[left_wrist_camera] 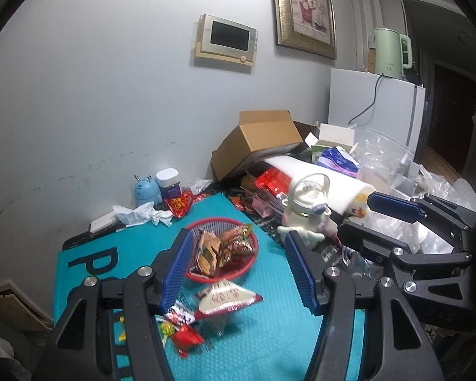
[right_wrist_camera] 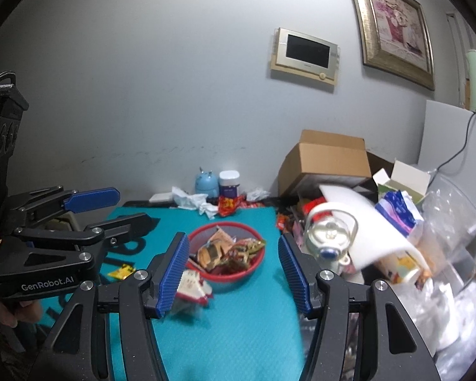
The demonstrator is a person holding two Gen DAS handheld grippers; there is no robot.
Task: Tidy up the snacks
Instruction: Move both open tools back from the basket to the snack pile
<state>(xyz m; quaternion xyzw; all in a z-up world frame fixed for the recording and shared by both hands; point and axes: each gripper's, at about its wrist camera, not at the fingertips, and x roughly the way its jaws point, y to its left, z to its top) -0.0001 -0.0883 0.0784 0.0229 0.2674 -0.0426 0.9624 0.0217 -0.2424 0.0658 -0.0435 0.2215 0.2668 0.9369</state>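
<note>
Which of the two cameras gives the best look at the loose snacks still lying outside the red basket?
The left wrist view. It shows the triangular packet and the small red wrappers sharply on the teal mat, in front of the red basket. The right wrist view shows only the blurred triangular packet, partly behind a finger.
</note>
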